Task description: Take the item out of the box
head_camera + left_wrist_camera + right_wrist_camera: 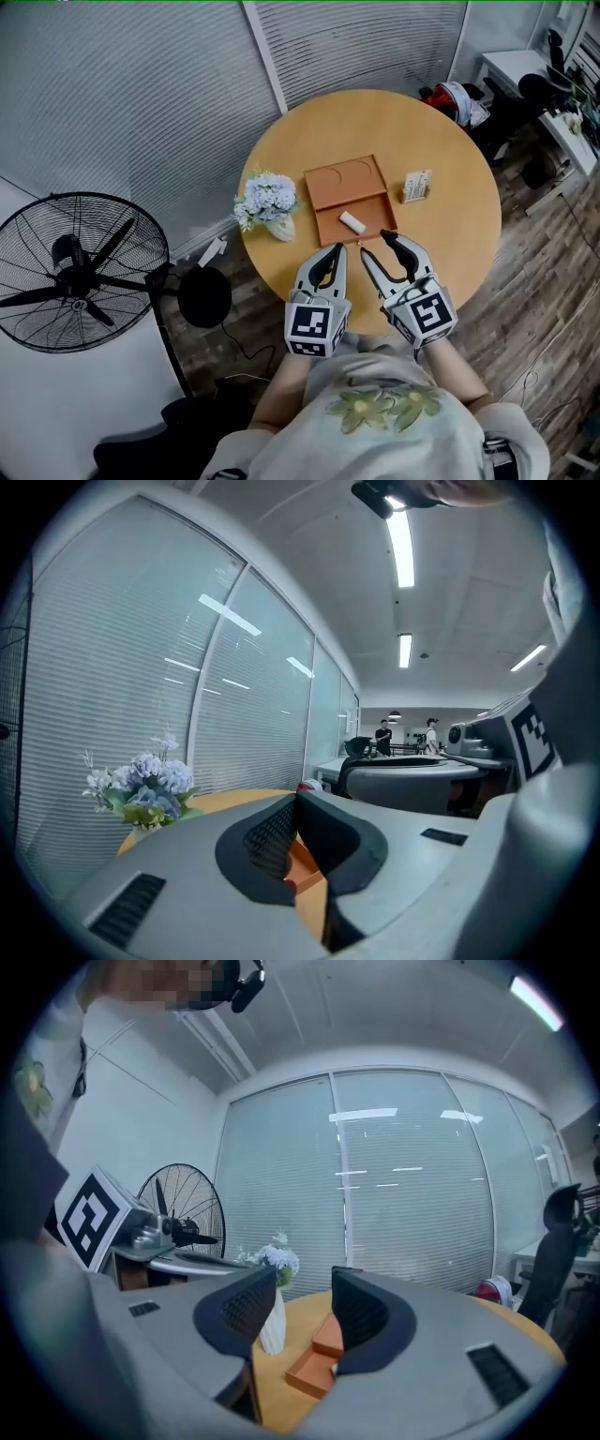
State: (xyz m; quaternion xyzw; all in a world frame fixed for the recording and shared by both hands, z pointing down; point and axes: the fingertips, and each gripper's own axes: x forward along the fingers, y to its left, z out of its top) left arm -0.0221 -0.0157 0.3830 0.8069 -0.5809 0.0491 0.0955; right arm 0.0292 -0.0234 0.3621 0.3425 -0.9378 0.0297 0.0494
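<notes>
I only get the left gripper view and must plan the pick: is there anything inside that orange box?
Observer: Yes. A small white item lies in the tray of the open box, towards its right half.
Operator: Is the right gripper ready for it?
Observer: The right gripper is open and empty, with its tips at the tray's near edge, close to the item.
Operator: Anything else beside the box?
Observer: A small carton sits to the right of the box, apart from it.
</notes>
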